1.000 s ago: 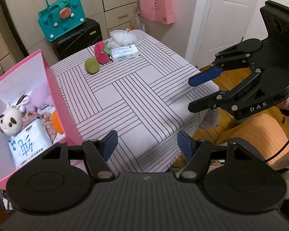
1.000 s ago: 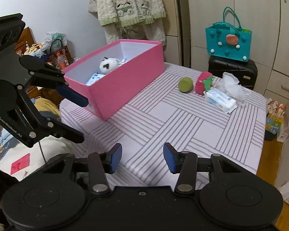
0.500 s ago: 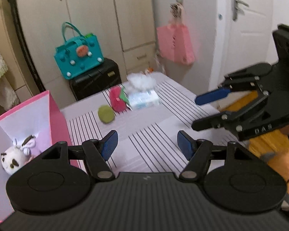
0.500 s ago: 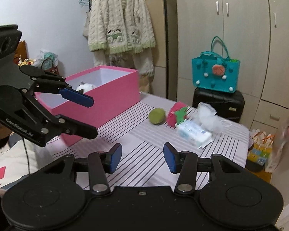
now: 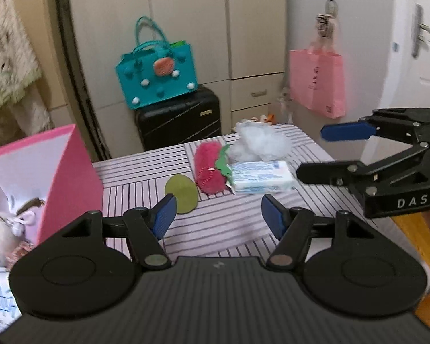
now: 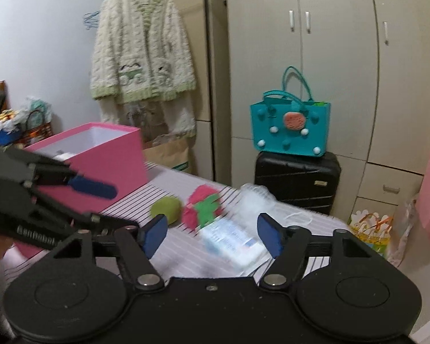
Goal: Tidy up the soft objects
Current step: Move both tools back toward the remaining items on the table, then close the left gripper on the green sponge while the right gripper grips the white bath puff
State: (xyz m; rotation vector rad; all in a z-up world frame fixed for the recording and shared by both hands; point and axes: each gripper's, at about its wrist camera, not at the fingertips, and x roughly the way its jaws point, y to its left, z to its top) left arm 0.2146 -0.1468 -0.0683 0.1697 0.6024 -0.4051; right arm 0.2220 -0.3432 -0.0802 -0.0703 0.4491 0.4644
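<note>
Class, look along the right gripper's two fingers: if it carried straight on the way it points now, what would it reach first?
Most likely the wipes packet on the striped table: it lies between the opening, empty fingers of the right gripper. The red plush sits slightly left. Blur makes depth uncertain.

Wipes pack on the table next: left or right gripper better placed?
Right, probably. The right gripper, jaws opening and empty, has the wipes pack straight ahead between its fingers. The left gripper, closing and empty, faces the green ball instead.

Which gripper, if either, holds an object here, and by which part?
Neither. The left gripper, jaws closing, and the right gripper, jaws opening, have nothing between their pads.
</note>
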